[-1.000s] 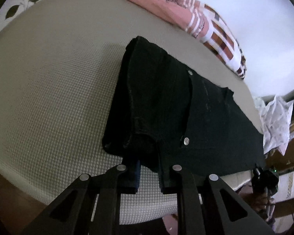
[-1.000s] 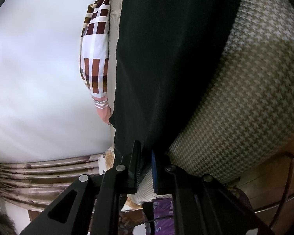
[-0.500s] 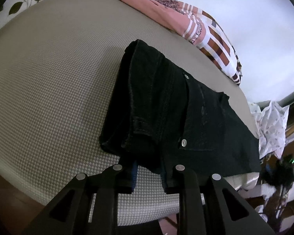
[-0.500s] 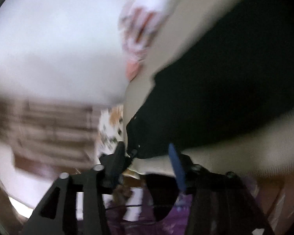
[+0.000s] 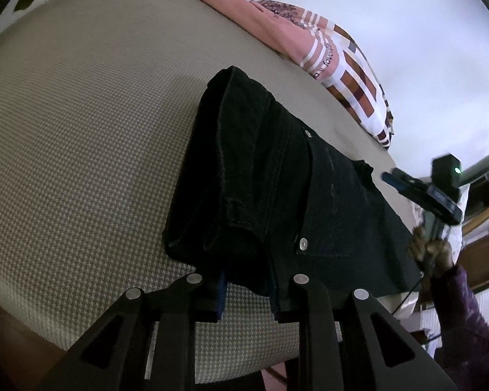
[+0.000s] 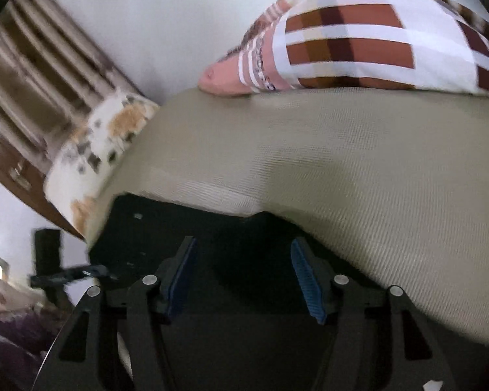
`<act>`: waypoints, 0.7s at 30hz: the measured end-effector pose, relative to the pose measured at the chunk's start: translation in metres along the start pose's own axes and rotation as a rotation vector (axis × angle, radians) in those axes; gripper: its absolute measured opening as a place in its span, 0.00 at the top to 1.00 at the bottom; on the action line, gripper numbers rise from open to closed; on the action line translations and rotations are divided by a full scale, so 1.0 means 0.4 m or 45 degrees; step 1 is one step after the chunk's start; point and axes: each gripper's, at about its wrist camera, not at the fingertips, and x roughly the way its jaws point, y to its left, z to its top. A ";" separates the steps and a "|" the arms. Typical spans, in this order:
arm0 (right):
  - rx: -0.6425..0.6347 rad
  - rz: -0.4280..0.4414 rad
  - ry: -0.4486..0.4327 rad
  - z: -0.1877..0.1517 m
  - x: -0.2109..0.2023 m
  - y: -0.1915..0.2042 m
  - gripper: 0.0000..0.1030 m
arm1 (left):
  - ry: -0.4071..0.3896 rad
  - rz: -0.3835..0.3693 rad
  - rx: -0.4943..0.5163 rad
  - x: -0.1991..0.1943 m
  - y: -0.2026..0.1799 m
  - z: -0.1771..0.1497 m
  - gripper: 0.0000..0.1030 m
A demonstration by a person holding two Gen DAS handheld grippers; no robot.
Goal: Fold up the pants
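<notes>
Black pants (image 5: 277, 179) lie folded on the beige bed cover (image 5: 81, 114), with two metal rivets showing. My left gripper (image 5: 247, 296) sits at their near edge, shut on a thick fold of the black fabric. In the left wrist view my right gripper (image 5: 394, 179) hovers over the far right end of the pants, held by a hand (image 5: 430, 247) in a purple sleeve. The right wrist view shows my right gripper (image 6: 244, 273) open, its blue pads (image 6: 182, 273) wide apart above the pants (image 6: 228, 234) and gripping nothing.
A brown-and-white checked pillow (image 5: 352, 81) lies along the far side of the bed by the white wall. A floral pillow (image 6: 104, 143) sits at the bed's corner, with curtains behind it. The beige cover (image 6: 375, 179) stretches beyond the pants.
My right gripper let go of the pants' edge, opened, rolled over and swung up above the pants. My left gripper stayed at the near edge, its fingers a little further apart.
</notes>
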 end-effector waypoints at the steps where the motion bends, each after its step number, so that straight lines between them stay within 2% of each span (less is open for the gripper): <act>1: -0.018 -0.012 0.035 0.004 0.017 -0.008 0.44 | -0.001 -0.004 0.000 -0.001 0.001 0.001 0.78; 8: -0.126 0.026 0.201 0.036 0.112 -0.006 0.47 | -0.005 -0.036 -0.011 -0.007 0.009 0.004 0.78; 9: -0.142 0.021 0.223 0.040 0.123 -0.004 0.50 | -0.007 -0.039 -0.013 -0.006 0.009 0.005 0.78; 11: -0.159 0.071 0.255 0.050 0.140 0.006 0.63 | -0.008 -0.045 -0.013 -0.008 0.011 0.005 0.78; 13: -0.204 0.066 0.258 0.059 0.144 0.022 0.74 | -0.006 -0.049 -0.017 -0.010 0.013 0.005 0.78; 15: -0.241 0.012 0.262 0.063 0.147 0.028 0.84 | -0.006 -0.054 -0.024 -0.011 0.015 0.005 0.78; 18: -0.224 -0.028 0.232 0.061 0.149 0.022 0.87 | -0.021 -0.049 -0.012 -0.012 0.014 0.006 0.77; 21: -0.185 -0.057 0.154 0.050 0.138 0.007 0.89 | -0.058 -0.016 0.023 -0.018 0.003 0.002 0.77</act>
